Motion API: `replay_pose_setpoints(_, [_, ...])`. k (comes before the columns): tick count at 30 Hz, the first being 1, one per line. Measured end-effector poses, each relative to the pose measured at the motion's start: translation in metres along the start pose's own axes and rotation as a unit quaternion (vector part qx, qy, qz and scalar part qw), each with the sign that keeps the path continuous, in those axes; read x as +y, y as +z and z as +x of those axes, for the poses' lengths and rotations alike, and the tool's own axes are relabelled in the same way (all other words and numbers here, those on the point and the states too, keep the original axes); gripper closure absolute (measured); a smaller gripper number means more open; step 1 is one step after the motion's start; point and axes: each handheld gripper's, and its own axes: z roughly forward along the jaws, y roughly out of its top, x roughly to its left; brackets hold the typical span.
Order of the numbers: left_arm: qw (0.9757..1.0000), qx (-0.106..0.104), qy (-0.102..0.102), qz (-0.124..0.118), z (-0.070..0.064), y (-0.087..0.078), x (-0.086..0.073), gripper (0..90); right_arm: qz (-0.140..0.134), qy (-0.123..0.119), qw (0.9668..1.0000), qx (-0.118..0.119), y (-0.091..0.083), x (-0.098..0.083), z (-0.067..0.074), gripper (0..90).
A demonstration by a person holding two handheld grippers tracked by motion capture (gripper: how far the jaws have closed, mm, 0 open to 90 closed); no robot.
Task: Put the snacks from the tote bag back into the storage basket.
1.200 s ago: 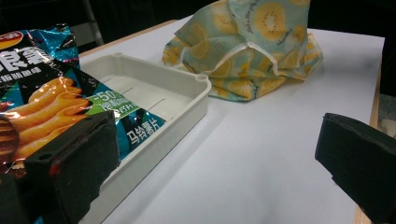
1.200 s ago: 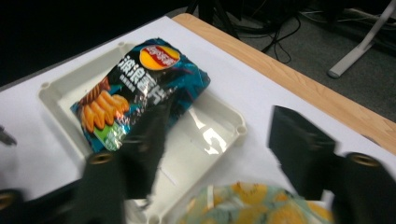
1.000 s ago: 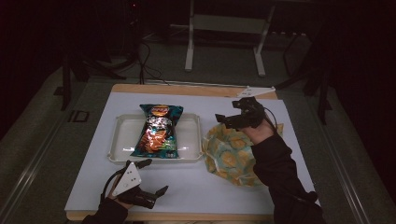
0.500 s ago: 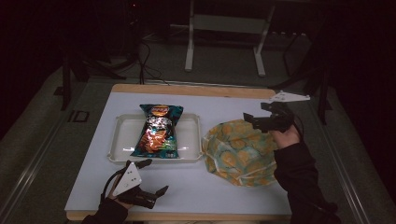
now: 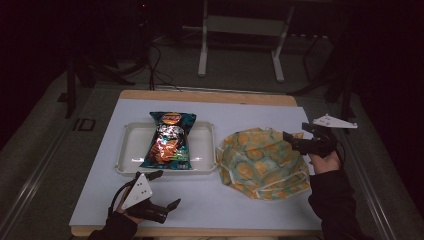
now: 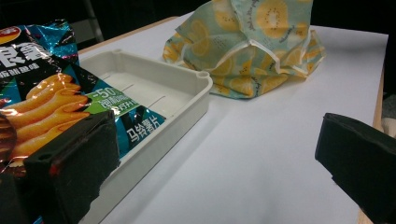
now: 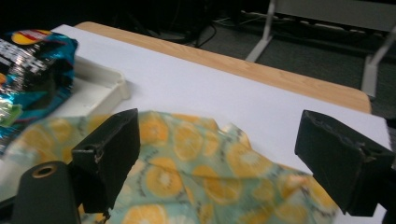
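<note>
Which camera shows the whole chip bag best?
The high view: the chip bag lies whole in the white tray, seen from above. The left gripper view shows its lower part close up, cut off at the frame edge. The right gripper view catches a blurry end of it.

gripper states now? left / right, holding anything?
Left gripper: open, holding nothing, near the table's front edge.
Right gripper: open, holding nothing, at the far right edge of the orange-print cloth.
</note>
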Motion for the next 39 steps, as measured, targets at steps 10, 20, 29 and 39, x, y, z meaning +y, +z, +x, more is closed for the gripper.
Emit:
replay_pose_setpoints(10, [1.0000, 0.001, 0.000, 0.001, 0.000, 0.000, 0.000, 0.3, -0.009, -0.010, 0.9996, -0.026, -0.010, -0.036, -0.007, 14.2])
replay_pose_setpoints(20, [1.0000, 0.001, 0.001, 0.002, 0.000, 0.001, 0.000, 0.3, -0.023, -0.012, 0.9991, -0.034, -0.011, -0.064, -0.005, 14.3])
replay_pose_setpoints(29, [1.0000, -0.001, 0.003, 0.003, 0.000, 0.000, 0.000, 0.3, -0.028, -0.014, 0.9989, -0.034, -0.010, -0.082, -0.003, 14.3])
replay_pose_setpoints(39, [1.0000, -0.002, 0.005, 0.002, 0.000, -0.001, 0.000, 0.3, -0.065, -0.025, 0.9970, -0.034, -0.014, -0.089, -0.002, 14.3])
